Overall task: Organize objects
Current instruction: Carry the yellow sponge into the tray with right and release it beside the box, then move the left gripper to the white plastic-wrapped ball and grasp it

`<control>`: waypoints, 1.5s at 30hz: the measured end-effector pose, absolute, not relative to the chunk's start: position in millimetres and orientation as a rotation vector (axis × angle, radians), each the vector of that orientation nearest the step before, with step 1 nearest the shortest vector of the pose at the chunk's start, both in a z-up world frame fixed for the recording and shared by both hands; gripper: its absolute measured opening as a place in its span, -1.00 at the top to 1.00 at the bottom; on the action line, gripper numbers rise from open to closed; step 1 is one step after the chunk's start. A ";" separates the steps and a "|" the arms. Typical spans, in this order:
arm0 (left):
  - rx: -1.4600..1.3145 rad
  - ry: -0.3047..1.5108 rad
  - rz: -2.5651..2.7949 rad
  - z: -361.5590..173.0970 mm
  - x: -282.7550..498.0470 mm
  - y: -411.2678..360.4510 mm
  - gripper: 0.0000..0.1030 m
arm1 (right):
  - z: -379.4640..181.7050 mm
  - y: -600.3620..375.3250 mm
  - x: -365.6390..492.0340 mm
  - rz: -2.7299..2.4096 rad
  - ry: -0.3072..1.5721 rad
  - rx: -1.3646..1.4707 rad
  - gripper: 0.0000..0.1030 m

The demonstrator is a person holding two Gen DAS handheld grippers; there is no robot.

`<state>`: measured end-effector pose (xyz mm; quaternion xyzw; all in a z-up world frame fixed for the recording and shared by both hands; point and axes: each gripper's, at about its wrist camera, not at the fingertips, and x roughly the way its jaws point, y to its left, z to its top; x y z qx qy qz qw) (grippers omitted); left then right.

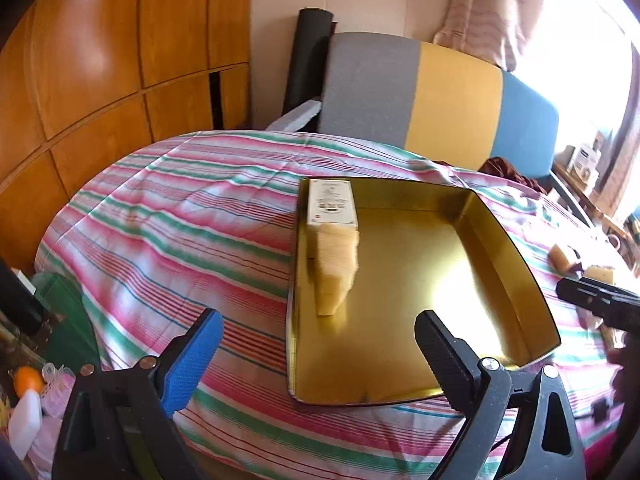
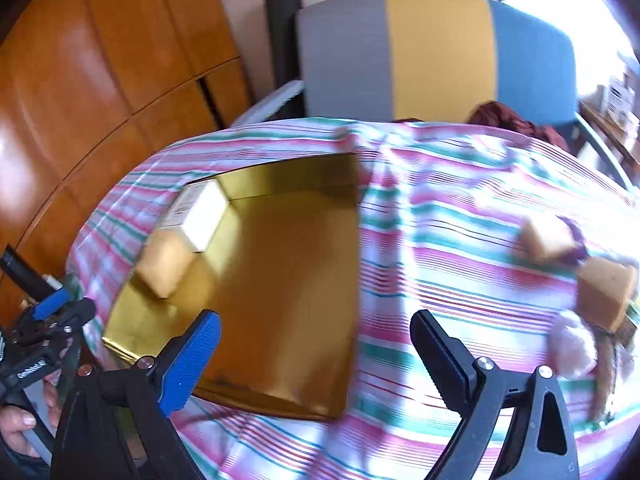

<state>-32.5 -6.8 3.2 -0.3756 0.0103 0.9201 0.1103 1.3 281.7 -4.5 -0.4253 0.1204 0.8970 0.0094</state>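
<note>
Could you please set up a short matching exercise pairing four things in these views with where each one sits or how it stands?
Things:
1. white box
2. yellow sponge
3. gold tin tray
4. right gripper

Places or states:
A. on the striped cloth
B. far corner of the tray
C. open, holding nothing
D. in the tray, just in front of the box

Pairs: 1-B, 2-D, 3-A, 4-C

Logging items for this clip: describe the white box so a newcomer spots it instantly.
Find the gold tray on the striped tablecloth. The white box lies in its far left corner. Unlike the yellow sponge touching it, it is hard-edged and printed with dark text.
</note>
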 end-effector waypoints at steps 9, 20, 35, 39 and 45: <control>-1.076 0.126 2.648 7.1 -27.8 26.8 -0.89 | 1.1 385.8 45.1 2.610 0.482 -1.193 -0.89; -0.992 0.235 2.536 20.5 -23.3 83.5 -0.89 | -1.2 502.8 113.1 2.318 0.720 -0.932 -0.89; -0.907 0.356 2.296 32.2 -10.8 198.2 -0.88 | -22.5 559.8 170.2 2.057 1.162 -0.696 -0.89; -0.907 0.386 2.219 28.4 -5.9 233.6 -0.82 | -23.7 558.6 171.2 2.068 1.180 -0.697 -0.89; -0.959 0.391 2.067 13.5 -5.0 291.1 -0.55 | -25.7 558.0 167.5 2.088 1.202 -0.714 -0.89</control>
